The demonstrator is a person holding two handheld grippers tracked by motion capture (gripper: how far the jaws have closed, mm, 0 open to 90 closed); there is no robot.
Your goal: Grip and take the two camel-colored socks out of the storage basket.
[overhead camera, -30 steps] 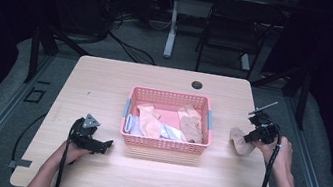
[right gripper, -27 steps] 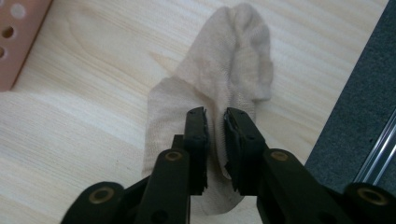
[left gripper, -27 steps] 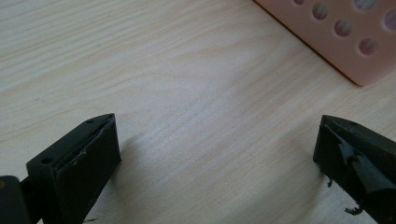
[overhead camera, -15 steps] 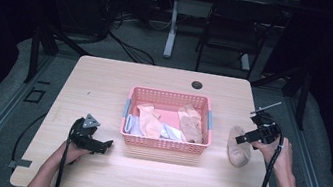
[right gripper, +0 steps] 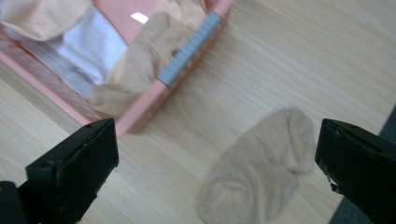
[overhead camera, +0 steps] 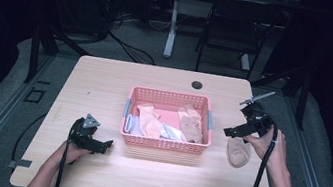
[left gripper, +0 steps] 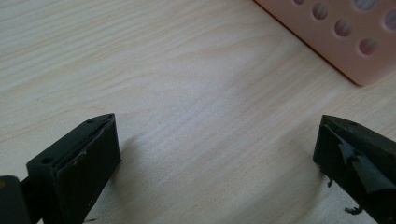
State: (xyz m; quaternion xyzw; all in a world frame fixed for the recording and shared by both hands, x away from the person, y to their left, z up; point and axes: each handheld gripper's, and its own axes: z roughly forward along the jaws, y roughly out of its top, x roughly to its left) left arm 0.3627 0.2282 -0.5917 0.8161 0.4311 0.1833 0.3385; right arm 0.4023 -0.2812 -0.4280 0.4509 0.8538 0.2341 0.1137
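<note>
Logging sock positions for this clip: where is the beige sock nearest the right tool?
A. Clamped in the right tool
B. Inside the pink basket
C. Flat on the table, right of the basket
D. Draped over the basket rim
C: the beige sock lies on the table beside the pink basket, beneath the open right tool.

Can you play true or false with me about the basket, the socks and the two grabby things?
1. The pink basket has socks in it. True.
2. A tan sock lies on the table, outside the basket. True.
3. The right gripper is squeezing that sock. False: its jaws are wide open, above it.
4. The left gripper is inside the basket. False: it sits on the table beside the basket, jaws open.
5. The basket is upside down. False: it stands open side up.
</note>
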